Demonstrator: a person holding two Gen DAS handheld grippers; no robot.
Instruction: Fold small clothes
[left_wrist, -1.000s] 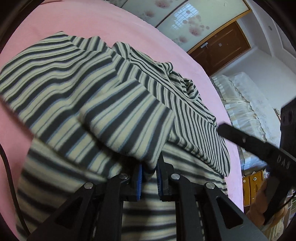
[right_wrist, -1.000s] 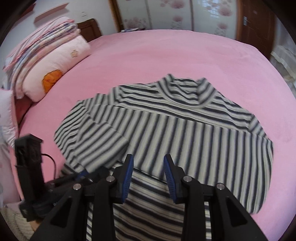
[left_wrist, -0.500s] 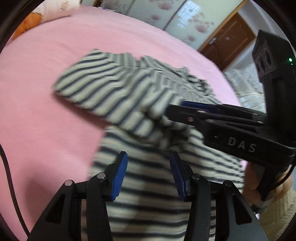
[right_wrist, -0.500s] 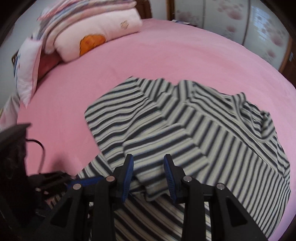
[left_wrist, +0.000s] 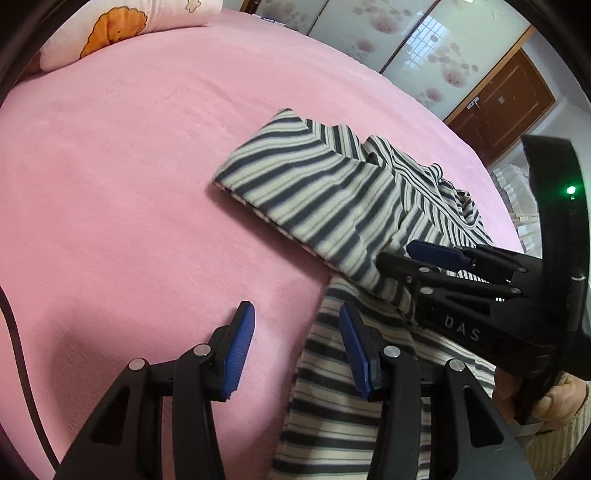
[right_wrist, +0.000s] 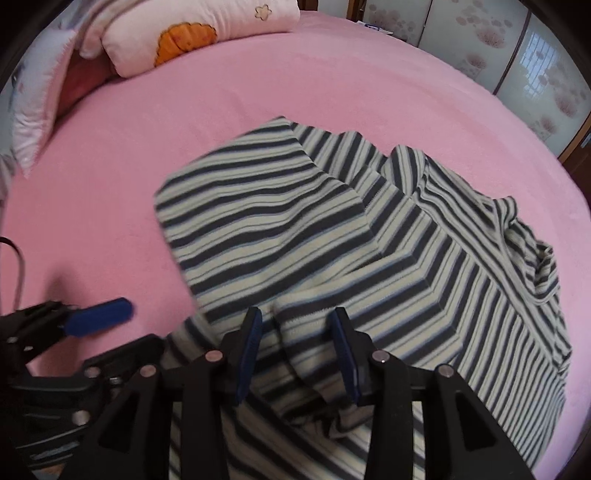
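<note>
Striped top (right_wrist: 388, 236) lies spread on the pink bedspread (left_wrist: 129, 166), its collar out toward 2 o'clock in your right wrist view and one sleeve (right_wrist: 266, 229) folded across the body, the cuff end reaching down to 6 o'clock between your right fingers. In your left wrist view the same sleeve (left_wrist: 314, 195) runs from 12 o'clock down toward 3 o'clock, lying on top of the garment's lower part.

Your left gripper (left_wrist: 295, 343) is wide open and has hold of nothing; its left pad hangs over bare pink bedspread, and its right pad (left_wrist: 354, 354) sits over the edge of the striped fabric at 5 o'clock. Whether it touches the cloth you cannot tell.

Your right gripper (right_wrist: 295, 350) is also parted, with the sleeve cuff lying in the gap between the blue pads but not pinched. In the left wrist view it comes in from 3 o'clock, its tips (left_wrist: 436, 254) over the lower end of the sleeve, and your hand (left_wrist: 554, 398) shows behind it at 4 o'clock.

Pillows (right_wrist: 207, 26) sit at the head of the bed near 11 o'clock, well apart from the top.
</note>
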